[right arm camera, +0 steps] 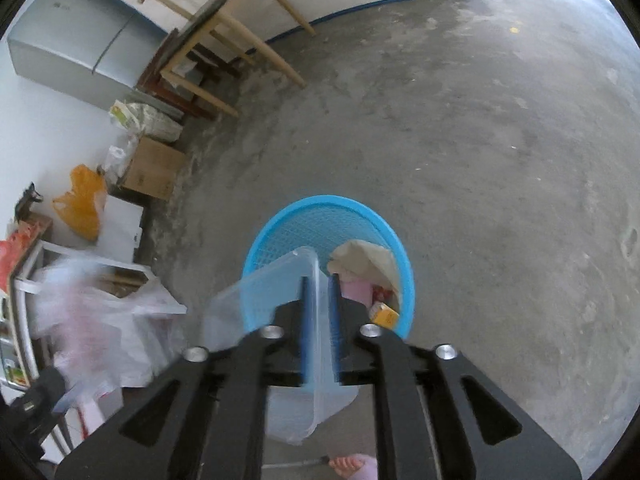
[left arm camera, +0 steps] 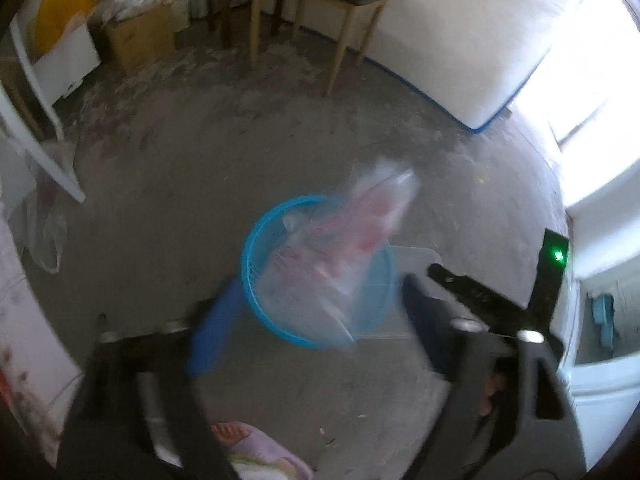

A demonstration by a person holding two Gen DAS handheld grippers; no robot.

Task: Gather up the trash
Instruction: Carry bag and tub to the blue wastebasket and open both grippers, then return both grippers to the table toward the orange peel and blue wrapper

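Note:
A blue mesh waste basket (left arm camera: 256,240) (right arm camera: 320,216) stands on the concrete floor. In the left wrist view my left gripper (left arm camera: 316,312) is open, its blue fingers apart just short of the basket. A clear plastic bag with red print (left arm camera: 344,236) is blurred in the air over the basket, free of the fingers; it also shows blurred at the left of the right wrist view (right arm camera: 88,304). My right gripper (right arm camera: 320,320) is shut on the rim of a clear plastic container (right arm camera: 276,292) and holds it over the basket. Paper and packaging trash (right arm camera: 368,268) lie in the basket.
A wooden chair (left arm camera: 320,4) and a white mattress with blue edging (left arm camera: 460,52) stand at the far side. A cardboard box (left arm camera: 140,36), an orange bag (right arm camera: 82,204) and white furniture (left arm camera: 36,128) line the left. A slippered foot (left arm camera: 248,440) is near the bottom edge.

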